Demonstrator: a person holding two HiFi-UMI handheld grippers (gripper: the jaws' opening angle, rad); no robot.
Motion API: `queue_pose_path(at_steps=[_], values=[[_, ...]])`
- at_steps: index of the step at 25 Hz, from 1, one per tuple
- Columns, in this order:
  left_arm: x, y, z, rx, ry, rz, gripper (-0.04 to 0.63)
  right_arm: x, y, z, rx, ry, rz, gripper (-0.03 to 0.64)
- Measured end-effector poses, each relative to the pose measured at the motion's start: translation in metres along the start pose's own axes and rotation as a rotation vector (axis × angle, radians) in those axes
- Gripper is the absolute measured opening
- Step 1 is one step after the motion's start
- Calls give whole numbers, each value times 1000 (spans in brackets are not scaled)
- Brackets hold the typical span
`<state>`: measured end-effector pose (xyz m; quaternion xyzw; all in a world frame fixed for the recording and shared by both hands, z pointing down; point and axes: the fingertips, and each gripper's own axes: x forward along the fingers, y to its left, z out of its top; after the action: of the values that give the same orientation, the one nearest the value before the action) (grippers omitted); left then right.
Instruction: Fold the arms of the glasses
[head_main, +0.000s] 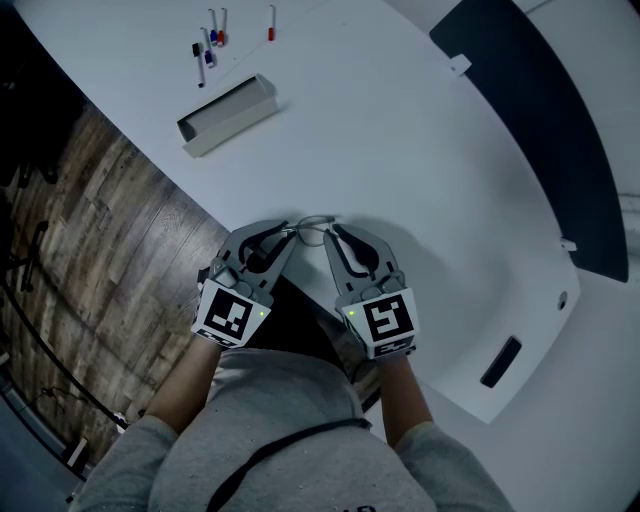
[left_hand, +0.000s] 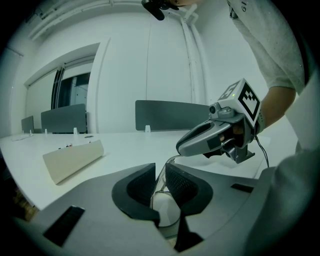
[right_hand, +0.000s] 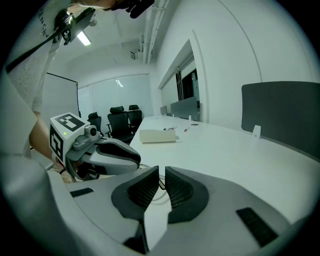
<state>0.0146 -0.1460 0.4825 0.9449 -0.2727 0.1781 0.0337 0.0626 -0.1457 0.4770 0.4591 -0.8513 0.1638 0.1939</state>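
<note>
At the near edge of the white desk, the left gripper is clamped on the thin clear-framed glasses. The right gripper looks pinched on one arm, though that's hard to see. The fold is in hand; next, that arm needs swinging gently inward.

Wears a light-grey short-sleeved T-shirt w/ a thin black cable running diag. across the chest. Left gripper & right gripper: matte grey moulded plastic shells, black ribbed pads, each w/ a white cube of black square markers and a small green LED.
</note>
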Motion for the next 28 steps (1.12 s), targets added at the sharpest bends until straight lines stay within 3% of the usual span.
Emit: queue_pose_path(at_steps=[17, 24, 28], values=[[-2, -2, -12, 65, 34, -21, 67, 11, 3, -20, 11, 48, -7, 48], [-3, -2, -10, 44, 30, -18, 67, 12, 5, -23, 8, 53, -8, 48], [-3, -3, -12, 83, 45, -19, 67, 12, 6, -23, 1, 55, -8, 48]])
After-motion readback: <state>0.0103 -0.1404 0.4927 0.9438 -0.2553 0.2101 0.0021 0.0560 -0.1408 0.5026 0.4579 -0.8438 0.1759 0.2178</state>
